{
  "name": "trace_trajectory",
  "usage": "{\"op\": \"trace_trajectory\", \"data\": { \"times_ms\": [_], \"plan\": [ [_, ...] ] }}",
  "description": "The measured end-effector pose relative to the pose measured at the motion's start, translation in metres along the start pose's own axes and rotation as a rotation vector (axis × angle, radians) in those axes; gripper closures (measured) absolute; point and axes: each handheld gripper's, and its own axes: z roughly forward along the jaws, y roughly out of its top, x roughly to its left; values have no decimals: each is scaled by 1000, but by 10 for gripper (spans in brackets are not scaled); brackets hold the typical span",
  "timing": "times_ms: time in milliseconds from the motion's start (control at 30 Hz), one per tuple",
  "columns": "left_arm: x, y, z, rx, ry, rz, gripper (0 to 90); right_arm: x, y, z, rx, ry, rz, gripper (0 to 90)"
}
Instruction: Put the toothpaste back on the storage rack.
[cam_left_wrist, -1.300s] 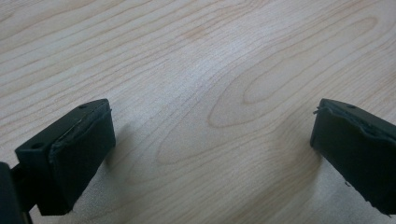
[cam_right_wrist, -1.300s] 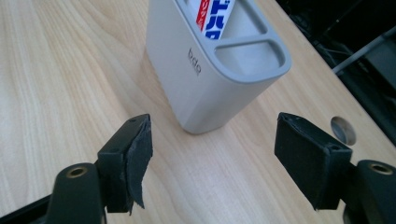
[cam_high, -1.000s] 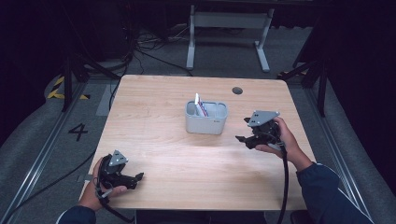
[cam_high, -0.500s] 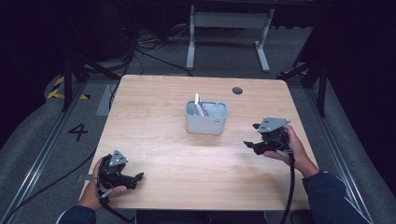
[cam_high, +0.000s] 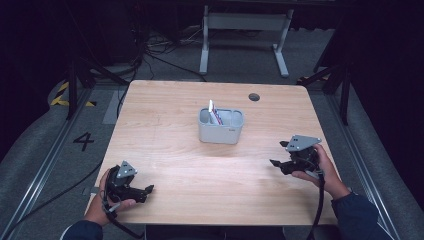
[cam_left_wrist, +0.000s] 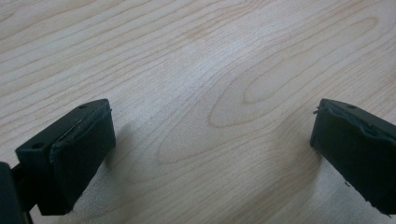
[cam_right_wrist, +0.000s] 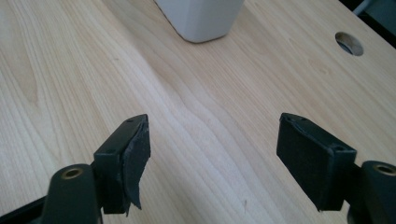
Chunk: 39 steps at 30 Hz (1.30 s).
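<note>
Both the left gripper (cam_high: 142, 191) and right gripper (cam_high: 276, 164) hold their jaws wide and empty over the desk (cam_high: 210, 170), near the bin (cam_high: 220, 131).

left gripper (cam_left_wrist: 212, 140) jaws stand wide apart, nothing between, over bare wooden table (cam_left_wrist: 201, 60)

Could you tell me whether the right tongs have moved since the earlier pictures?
Yes. In the high view the right tongs have drawn back toward the table's near edge, away from the grey bin, jaws open and empty.

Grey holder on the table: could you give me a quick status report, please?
Left gripper open, empty. Right gripper open, empty. Grey holder upright mid-table, pen inside. Nothing in the way.
</note>
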Motion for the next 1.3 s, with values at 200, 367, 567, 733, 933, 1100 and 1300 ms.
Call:
{"op": "trace_trajectory", "data": {
  "times_ms": [200, 367, 567, 733, 933, 1100, 1300],
  "plan": [
    [0, 0, 0, -1, -1, 0, 5, 2, -16, -3, 10, 9, 25, 268],
    [0, 0, 0, -3, -1, 2, 4, 2, -30, -4, 14, 6, 44, 268],
    [0, 0, 0, 0, 0, -1, 4, 3, -49, -8, 28, 4, 86, 268],
    [0, 0, 0, -3, -2, -1, 4, 3, -65, -11, 33, 0, 124, 268],
    [1, 0, 0, 3, -2, 5, 3, 5, -85, -15, 33, 7, 199, 261],
    [1, 0, 0, 4, -5, 3, 2, 5, -99, -17, 38, 17, 255, 252],
    [1, 0, 0, 3, -5, 1, 2, 4, -111, -19, -2, 25, 312, 241]
  ]
}}
